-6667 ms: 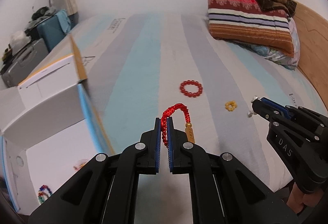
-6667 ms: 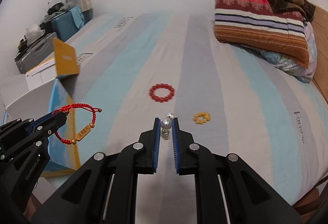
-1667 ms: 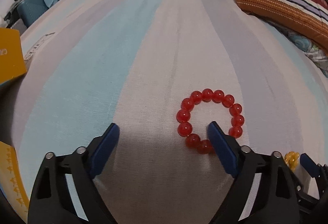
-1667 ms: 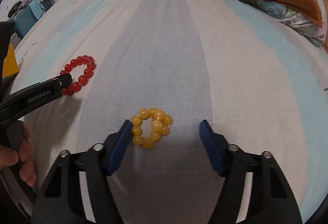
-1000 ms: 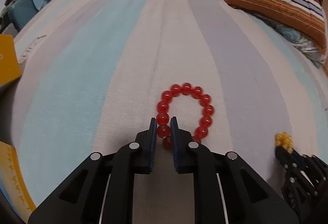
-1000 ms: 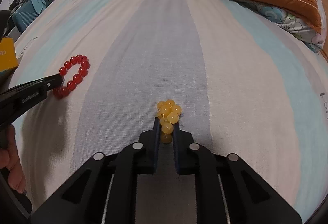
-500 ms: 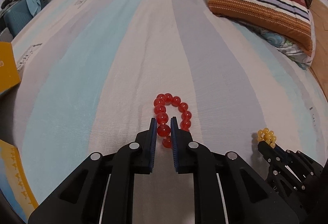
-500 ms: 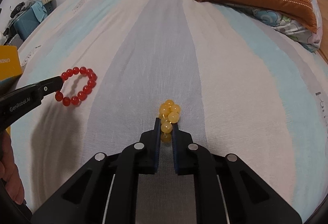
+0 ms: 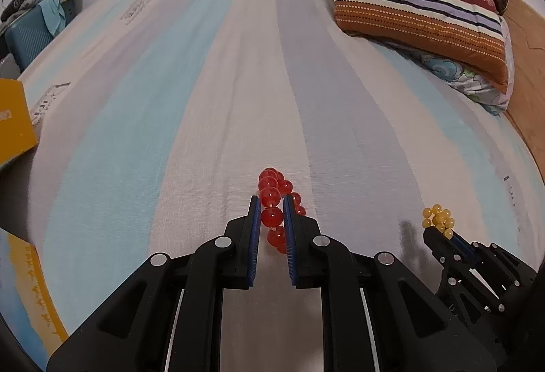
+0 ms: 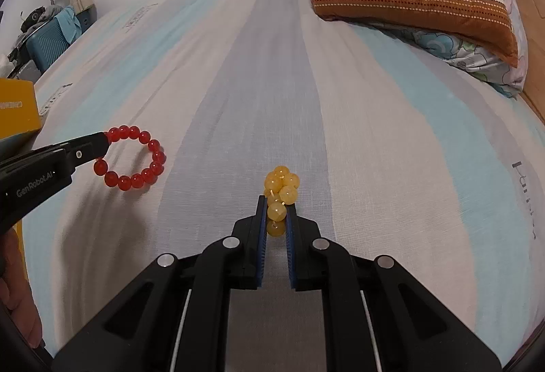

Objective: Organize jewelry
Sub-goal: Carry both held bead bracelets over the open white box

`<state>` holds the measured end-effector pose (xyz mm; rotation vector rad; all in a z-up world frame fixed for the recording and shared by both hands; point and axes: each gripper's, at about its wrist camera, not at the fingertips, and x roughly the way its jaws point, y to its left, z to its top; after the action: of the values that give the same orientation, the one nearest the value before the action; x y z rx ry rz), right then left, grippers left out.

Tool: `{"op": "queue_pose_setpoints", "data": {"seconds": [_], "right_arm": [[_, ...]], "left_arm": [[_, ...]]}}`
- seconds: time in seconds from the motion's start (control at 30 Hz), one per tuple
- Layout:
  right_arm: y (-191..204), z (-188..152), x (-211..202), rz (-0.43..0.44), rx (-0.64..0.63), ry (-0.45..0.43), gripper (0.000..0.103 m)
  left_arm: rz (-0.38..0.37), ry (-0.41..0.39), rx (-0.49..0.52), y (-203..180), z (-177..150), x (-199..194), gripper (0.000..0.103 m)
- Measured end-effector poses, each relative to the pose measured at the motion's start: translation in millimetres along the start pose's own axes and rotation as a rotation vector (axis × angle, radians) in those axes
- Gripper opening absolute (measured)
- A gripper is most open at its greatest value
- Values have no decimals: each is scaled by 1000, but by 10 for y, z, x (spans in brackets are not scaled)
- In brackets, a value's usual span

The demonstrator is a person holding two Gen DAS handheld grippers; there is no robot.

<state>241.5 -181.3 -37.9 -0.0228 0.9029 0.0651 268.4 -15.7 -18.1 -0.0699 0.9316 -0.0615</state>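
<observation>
Two hand-held grippers were each clamped on a bracelet. Your left hand-held gripper [image 9: 271, 217] had its blue pads closed on one bead of the red bead bracelet [image 9: 276, 201], and the right wrist view showed that loop [image 10: 136, 157] hanging from the tip above the striped bed sheet [image 10: 357, 106]. Your right hand-held gripper [image 10: 276, 213] pinched the yellow bead bracelet [image 10: 281, 191], which bunched in a small cluster past the fingertips, also above the sheet. You held the two bracelets apart, red to the left, yellow to the right. Far right, a striped pillow [image 9: 419, 11] lay on the bed; at the left edge sat a yellow box [image 9: 15, 123].
</observation>
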Motion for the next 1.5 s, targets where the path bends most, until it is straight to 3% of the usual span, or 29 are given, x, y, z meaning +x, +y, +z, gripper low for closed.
{"op": "queue_pose_setpoints", "data": {"seconds": [0.3,1.0,1.5], "right_arm": [[70,-5,-248,-12,-6,-18,9],[266,-129,-1274,-14,-25,-71,9],[656,-263,-1724,45,-43,-74,9]], "left_arm": [[48,-8,40,-46,-22,-272,13],[90,-58,64,104,-434,-1318,13],[84,-92,17,504,-744,-1983,13]]}}
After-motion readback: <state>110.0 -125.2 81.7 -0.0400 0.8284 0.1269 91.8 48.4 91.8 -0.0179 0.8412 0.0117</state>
